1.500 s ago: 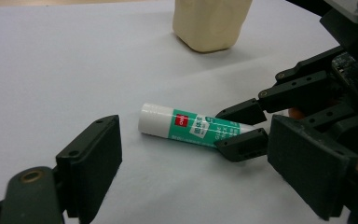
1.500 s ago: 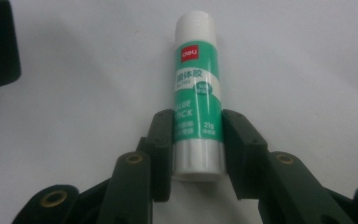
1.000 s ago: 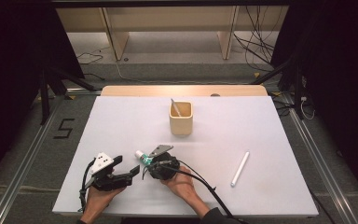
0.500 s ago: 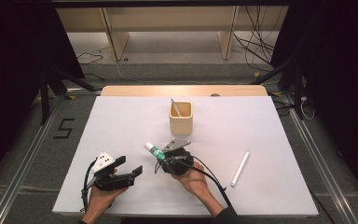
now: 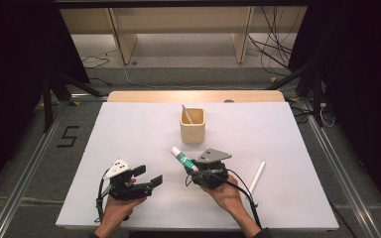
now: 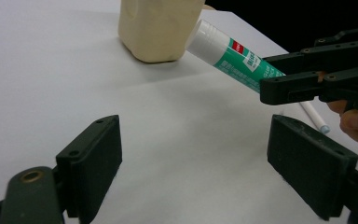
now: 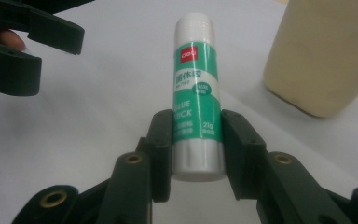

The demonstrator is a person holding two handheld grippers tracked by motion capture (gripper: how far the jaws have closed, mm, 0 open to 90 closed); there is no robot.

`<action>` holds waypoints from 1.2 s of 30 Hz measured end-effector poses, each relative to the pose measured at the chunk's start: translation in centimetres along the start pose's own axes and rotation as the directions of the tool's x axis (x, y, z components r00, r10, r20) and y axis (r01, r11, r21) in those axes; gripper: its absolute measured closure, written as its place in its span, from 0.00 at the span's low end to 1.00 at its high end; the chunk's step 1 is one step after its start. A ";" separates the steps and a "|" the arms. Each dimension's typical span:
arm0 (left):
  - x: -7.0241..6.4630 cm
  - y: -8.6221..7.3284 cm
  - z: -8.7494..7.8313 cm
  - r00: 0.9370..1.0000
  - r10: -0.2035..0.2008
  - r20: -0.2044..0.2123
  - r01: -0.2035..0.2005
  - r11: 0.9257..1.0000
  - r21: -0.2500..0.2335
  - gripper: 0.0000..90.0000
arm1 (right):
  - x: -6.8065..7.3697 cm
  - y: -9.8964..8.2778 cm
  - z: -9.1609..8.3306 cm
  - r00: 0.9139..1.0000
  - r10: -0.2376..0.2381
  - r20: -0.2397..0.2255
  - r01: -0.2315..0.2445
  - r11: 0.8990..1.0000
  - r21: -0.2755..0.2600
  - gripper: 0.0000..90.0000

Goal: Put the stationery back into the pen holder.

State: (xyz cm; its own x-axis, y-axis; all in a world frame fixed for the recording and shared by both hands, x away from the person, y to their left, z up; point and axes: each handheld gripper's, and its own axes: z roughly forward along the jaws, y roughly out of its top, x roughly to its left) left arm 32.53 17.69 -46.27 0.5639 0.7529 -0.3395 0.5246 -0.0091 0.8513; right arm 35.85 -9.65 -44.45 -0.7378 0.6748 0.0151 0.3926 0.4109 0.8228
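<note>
the right gripper sits in the person's right hand near the front edge of the white table, its forearm coming in from the bottom of the high view and angling up and to the left. its jaws are closed partway onto a glue stick, the two black pads pressing the green-and-white tube on opposite sides close to its lower end, as the right gripper view shows. the glue stick juts out beyond the jaws with its white cap pointing away from the person, toward a cream-coloured cup that stands near the middle of the table; the tube is tilted rather than flat, and in the left gripper view its cap end appears just in front of the cup, though whether they touch cannot be told. the left gripper is held low in the left hand, near the front edge and apart from the right one, pointing to the right. its jaws stand wide apart with only bare table between them. a white pen lies on the table to the right of the right hand, slanted.
</note>
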 end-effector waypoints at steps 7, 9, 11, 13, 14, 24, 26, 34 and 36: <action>-1.2 1.0 1.6 0.996 -0.055 0.069 0.054 0.998 0.014 0.20 | -0.2 -0.7 -1.8 1.000 0.000 0.004 0.000 0.999 -0.040 0.74; -1.6 1.2 2.1 0.994 -0.069 0.086 0.068 0.998 0.016 0.20 | -0.2 -1.0 -2.3 1.000 0.003 0.005 -0.003 0.999 -0.054 0.74; -1.9 1.5 2.5 0.993 -0.066 0.098 0.064 0.998 0.027 0.20 | -0.3 -1.2 -2.7 1.000 0.001 0.013 -0.001 0.998 -0.061 0.74; -2.3 1.8 3.0 0.991 -0.077 0.112 0.074 0.997 0.027 0.20 | -0.4 -1.4 -3.0 1.000 0.000 0.015 0.001 0.998 -0.065 0.74; -2.4 1.9 3.1 0.989 -0.085 0.119 0.082 0.996 0.031 0.20 | -0.4 -1.6 -3.2 1.000 0.000 0.018 0.001 0.998 -0.068 0.74; -3.8 3.4 5.3 0.957 -0.190 0.217 0.185 0.982 0.045 0.20 | -0.6 -2.5 -3.9 0.999 -0.004 0.032 0.007 0.996 -0.094 0.73; -3.8 3.6 5.8 0.939 -0.247 0.240 0.243 0.969 0.048 0.20 | -0.6 -2.6 -4.0 0.999 -0.005 0.033 0.008 0.995 -0.099 0.73; -3.4 3.7 6.7 0.902 -0.348 0.254 0.342 0.937 0.070 0.22 | -0.3 -2.8 -4.3 0.999 -0.014 0.042 0.019 0.993 -0.117 0.73; -3.2 3.5 6.8 0.893 -0.372 0.254 0.364 0.928 0.079 0.23 | -0.1 -2.8 -4.4 0.999 -0.016 0.039 0.020 0.992 -0.121 0.73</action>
State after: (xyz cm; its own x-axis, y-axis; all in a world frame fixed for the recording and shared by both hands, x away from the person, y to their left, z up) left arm 36.92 10.76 -44.91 0.4699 0.5086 -0.7214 0.7425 0.2141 0.6347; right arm 32.47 -13.57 -44.28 -0.7216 0.6920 -0.0201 0.3080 0.3469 0.8859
